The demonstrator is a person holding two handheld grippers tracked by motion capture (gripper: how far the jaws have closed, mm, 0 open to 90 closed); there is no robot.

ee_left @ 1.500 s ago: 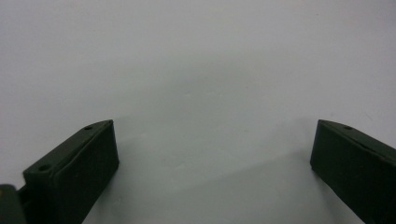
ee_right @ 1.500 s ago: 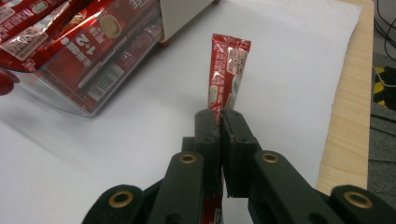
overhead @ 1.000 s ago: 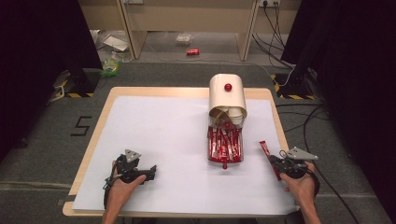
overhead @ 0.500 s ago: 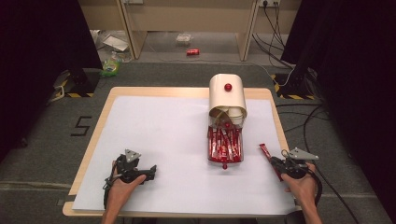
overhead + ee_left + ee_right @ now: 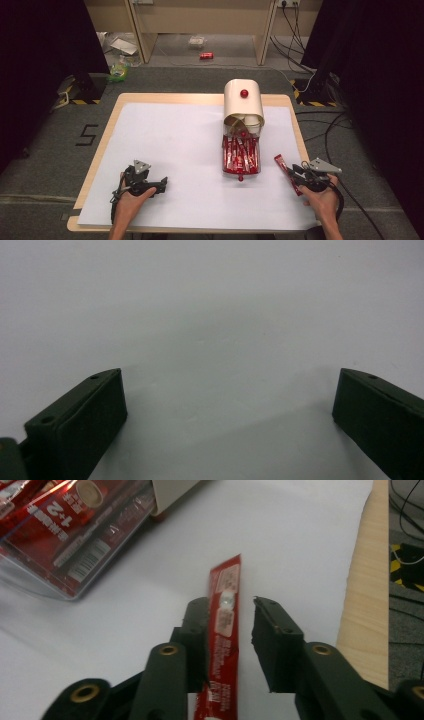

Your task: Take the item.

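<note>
Right gripper [image 5: 296, 172] sits at the right edge of the tabletop [image 5: 165, 150], held in the person's right hand [image 5: 322, 200]. A red sachet stick [image 5: 285, 171] lies on the white sheet between its jaws. In the right gripper view the red sachet stick [image 5: 223, 630] lies against the left jaw, with a clear gap to the right jaw, so the pads are not pressing it: the jaws have just been opening and now stand parted around it. The stick points away from the hand, its far end sticking out past the fingertips, toward the dispenser.

The cream dispenser [image 5: 243, 105], with a red knob on top, stands at the far middle-right of the tabletop. In front of it a clear tray [image 5: 240, 156] is packed with more red sachets. The loose stick is just to the right of that tray, not touching it. In the right gripper view the clear tray [image 5: 65, 535] is upper left, near the stick's tip.

Left gripper [image 5: 160, 184] rests near the front left of the tabletop in the left hand [image 5: 131, 200], well apart from the sachets. The left gripper view shows its jaws spread wide over bare white sheet, nothing between them.
</note>
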